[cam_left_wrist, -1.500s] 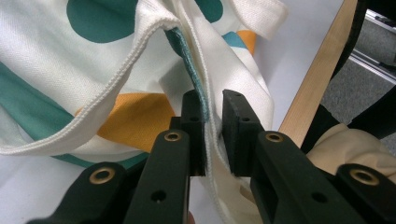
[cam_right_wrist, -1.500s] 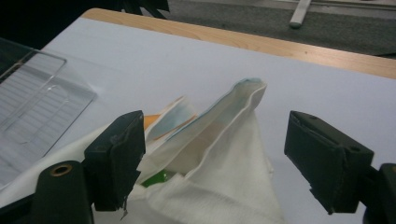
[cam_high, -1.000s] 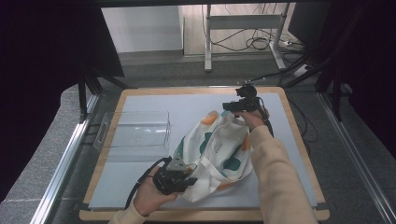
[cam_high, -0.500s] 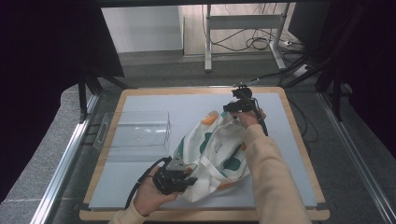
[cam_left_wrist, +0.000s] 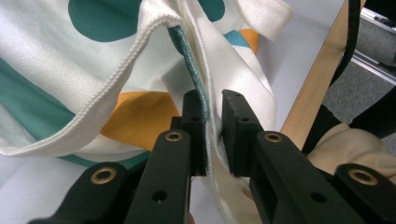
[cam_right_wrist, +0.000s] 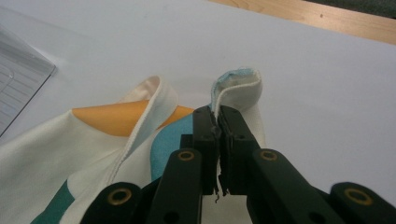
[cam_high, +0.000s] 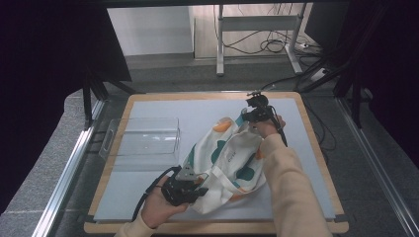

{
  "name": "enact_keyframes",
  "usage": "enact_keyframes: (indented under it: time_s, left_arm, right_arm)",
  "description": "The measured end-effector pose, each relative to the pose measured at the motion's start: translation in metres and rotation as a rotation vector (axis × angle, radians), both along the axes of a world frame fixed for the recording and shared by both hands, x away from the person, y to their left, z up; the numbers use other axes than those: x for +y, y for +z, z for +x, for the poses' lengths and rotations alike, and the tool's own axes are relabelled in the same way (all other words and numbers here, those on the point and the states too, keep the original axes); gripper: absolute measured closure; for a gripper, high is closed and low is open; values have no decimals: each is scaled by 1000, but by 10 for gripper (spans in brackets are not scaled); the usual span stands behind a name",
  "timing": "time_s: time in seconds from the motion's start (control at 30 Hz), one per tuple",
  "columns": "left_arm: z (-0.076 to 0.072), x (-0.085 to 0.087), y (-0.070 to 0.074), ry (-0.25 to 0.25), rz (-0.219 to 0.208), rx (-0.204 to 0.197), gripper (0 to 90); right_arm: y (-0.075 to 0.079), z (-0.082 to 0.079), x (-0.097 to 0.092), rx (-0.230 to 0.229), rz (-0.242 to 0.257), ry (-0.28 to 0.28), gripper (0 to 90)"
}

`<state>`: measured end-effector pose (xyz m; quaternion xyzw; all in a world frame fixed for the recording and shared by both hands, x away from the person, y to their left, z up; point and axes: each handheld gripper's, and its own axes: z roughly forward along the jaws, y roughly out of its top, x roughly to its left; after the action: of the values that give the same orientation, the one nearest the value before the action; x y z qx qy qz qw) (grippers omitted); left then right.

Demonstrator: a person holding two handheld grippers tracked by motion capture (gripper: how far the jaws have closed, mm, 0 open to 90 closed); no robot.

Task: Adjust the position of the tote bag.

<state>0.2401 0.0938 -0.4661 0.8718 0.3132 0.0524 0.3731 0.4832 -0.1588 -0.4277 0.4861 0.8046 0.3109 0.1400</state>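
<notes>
Both pairs of jaws are pressed on the cloth bag (cam_high: pixel 225 160), which is lying on the white table mat (cam_high: pixel 197 111); the right gripper (cam_right_wrist: pixel 217 122) has just been closed on the far edge, the left gripper (cam_left_wrist: pixel 212 114) is clamped on the near hem. Spreading seems to be in hand; next, an even pull apart is needed.

Clear plastic bin (cam_high: pixel 143 140) sits on my table's white mat (cam_high: pixel 197 111), left side. Wooden table edge (cam_high: pixel 309 133) beyond. Cables (cam_high: pixel 269 44) on floor behind.
</notes>
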Motion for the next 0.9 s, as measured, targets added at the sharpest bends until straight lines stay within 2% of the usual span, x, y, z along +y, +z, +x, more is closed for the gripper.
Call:
enact_keyframes:
  time_s: [0.5,0.7,0.8,0.87,0.9]
  left_arm:
    - [-1,6,6,-1,1,-7,830]
    - [2,18,12,2,-3,-22,830]
    - [4,23,14,11,1,-23,831]
    - [5,25,13,28,-15,-20,831]
    - [6,26,14,25,-6,-24,831]
  right_arm:
    - [17,-18,-17,-56,10,14,857]
    - [29,-34,-30,-85,25,8,858]
    - [32,-43,-38,-91,30,5,858]
    - [31,-48,-44,-98,34,4,858]
    - [31,-51,-46,-100,36,0,858]
